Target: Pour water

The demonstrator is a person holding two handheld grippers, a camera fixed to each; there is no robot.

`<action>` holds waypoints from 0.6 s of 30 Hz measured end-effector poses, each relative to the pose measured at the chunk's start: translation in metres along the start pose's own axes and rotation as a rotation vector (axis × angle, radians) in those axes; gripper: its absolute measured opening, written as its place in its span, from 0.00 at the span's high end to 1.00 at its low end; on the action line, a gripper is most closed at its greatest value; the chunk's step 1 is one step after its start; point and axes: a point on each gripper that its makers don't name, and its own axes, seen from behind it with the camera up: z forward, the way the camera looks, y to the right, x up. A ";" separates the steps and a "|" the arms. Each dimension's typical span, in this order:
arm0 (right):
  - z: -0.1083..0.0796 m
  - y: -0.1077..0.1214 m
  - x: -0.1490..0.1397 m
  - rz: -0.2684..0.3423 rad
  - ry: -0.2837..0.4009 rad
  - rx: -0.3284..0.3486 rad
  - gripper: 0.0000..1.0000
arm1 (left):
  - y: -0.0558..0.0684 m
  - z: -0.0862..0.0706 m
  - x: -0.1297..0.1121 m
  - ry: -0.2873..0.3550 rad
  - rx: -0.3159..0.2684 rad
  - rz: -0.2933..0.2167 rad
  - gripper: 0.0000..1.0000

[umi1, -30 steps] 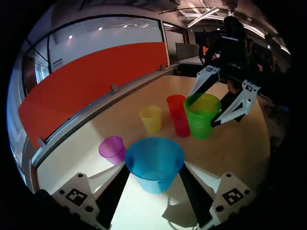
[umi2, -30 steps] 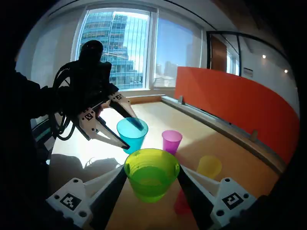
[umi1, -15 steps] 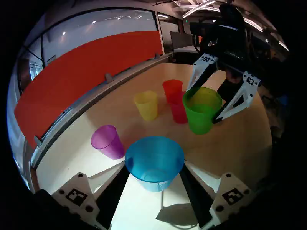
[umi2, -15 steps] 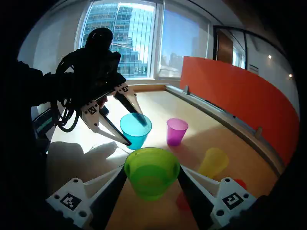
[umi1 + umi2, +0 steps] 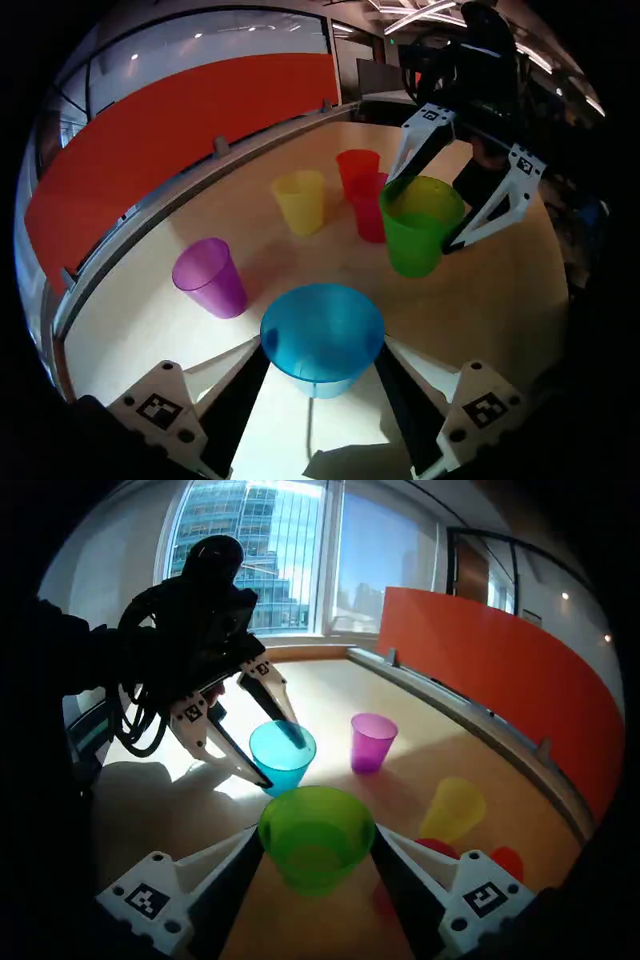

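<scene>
Left tongs (image 5: 322, 346) clenched on blue cup (image 5: 322, 326), near, above counter (image 5: 496, 308), right tongs (image 5: 316, 832) grasping green cup (image 5: 316, 854), far right, purple cup (image 5: 210, 276) standing at left

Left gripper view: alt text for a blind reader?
The left tongs hold a blue cup over a wooden table. Beyond it the right tongs hold a green cup, with a purple cup, a yellow cup and red cups nearby.
</scene>
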 end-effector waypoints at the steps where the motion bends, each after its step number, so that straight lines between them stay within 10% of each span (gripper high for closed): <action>1: 0.001 0.000 -0.001 0.000 -0.002 0.001 0.08 | 0.001 0.001 -0.001 0.001 -0.002 -0.002 0.15; 18: 0.005 0.001 -0.007 -0.002 -0.018 -0.004 0.08 | 0.007 0.008 -0.012 0.005 -0.018 -0.021 0.15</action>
